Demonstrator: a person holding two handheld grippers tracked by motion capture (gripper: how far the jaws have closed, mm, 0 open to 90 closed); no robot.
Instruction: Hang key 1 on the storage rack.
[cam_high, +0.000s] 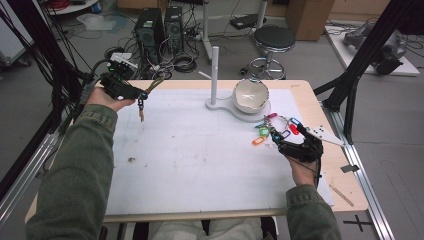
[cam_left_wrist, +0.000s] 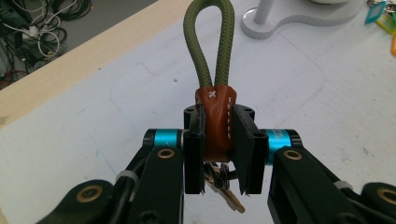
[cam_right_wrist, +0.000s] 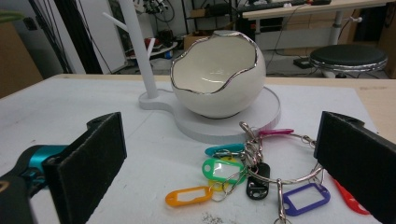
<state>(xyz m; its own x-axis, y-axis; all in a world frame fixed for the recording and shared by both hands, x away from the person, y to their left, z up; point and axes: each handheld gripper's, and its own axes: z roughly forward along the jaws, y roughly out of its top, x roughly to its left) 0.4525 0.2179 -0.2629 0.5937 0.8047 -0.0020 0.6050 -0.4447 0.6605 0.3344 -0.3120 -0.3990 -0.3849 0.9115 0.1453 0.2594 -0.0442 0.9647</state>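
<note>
Fingers (cam_left_wrist: 194, 158) of left gripper (cam_left_wrist: 218, 156) clamp the brown leather keychain (cam_left_wrist: 217, 123).

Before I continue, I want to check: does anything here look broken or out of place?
Nothing looks broken. The egg-shaped bowl has a jagged silver rim, apparently by design. It sits upright on the white stand, and the key ring with coloured tags lies beside it.

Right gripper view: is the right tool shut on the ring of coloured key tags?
No, the right tool stands wide open, its pads apart on either side of the key tags lying on the table.
</note>
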